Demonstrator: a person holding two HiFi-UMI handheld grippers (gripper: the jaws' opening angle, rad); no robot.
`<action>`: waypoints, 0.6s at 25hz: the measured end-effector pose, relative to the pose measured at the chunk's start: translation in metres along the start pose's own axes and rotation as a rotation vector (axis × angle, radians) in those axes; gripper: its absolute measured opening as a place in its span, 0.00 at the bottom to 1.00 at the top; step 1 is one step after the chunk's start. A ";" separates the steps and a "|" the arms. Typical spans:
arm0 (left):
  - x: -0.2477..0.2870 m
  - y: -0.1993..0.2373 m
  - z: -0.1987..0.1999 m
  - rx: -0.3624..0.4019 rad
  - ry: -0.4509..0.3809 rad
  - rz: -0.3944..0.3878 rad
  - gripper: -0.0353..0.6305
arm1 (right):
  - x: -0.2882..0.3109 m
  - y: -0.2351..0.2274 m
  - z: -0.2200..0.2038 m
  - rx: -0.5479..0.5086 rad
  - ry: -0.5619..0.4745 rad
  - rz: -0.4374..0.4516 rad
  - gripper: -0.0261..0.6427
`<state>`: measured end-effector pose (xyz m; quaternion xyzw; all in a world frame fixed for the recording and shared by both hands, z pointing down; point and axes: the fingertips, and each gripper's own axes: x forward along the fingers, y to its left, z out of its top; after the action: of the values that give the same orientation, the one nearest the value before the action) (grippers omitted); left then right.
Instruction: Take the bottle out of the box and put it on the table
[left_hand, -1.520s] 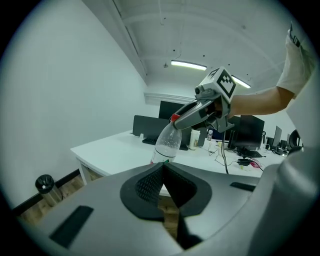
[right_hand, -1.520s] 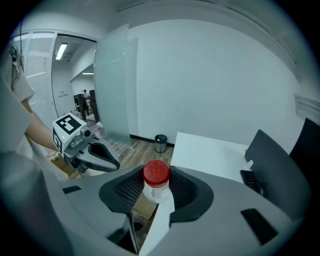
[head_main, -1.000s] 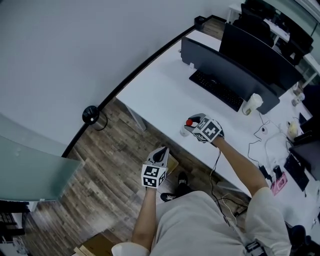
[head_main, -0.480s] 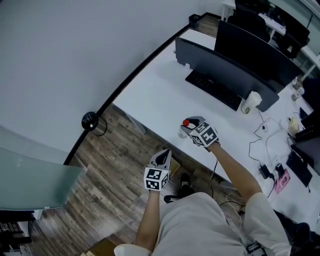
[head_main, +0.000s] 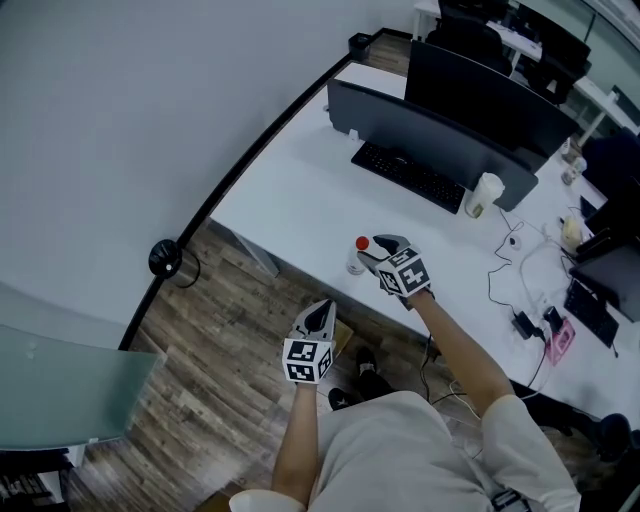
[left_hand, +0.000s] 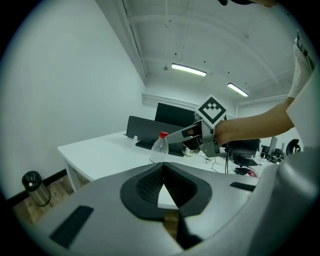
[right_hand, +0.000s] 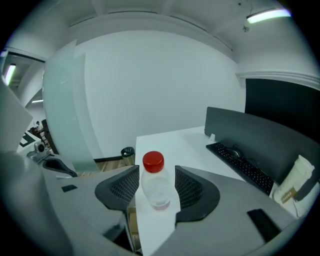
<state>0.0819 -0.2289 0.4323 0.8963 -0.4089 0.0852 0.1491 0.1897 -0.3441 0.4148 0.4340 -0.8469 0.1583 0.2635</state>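
Clear plastic with a red screw cap, the small bottle (head_main: 357, 256) stands upright on the white desk-like table (head_main: 300, 180), close to its near edge, so by my reading the main part of the task is done: the bottle is out of the box and resting on the surface. The right gripper (head_main: 376, 251) reaches over that edge with the bottle between its jaws, which have just been opening; in the right gripper view a thin gap shows on each side between the ribbed black pads and the bottle, so the grip looks released. What seems left is only to draw that gripper back without knocking the bottle over. The left gripper (head_main: 321, 308) hangs over the wooden floor just off the table edge, jaws together at the tips and holding nothing. A tan cardboard shape (head_main: 346, 331) just beside it may be the box, though it is mostly hidden.
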 end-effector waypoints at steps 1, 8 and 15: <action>-0.005 0.000 -0.002 0.002 0.002 -0.004 0.08 | -0.006 0.002 -0.002 0.020 -0.007 -0.010 0.42; -0.034 -0.002 -0.016 -0.021 0.009 -0.018 0.07 | -0.045 0.042 -0.036 0.119 -0.045 -0.048 0.41; -0.052 -0.017 -0.031 -0.019 0.006 -0.047 0.08 | -0.074 0.084 -0.076 0.174 -0.073 -0.080 0.41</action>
<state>0.0596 -0.1709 0.4434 0.9039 -0.3880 0.0804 0.1609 0.1805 -0.2098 0.4300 0.4940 -0.8210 0.2047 0.2000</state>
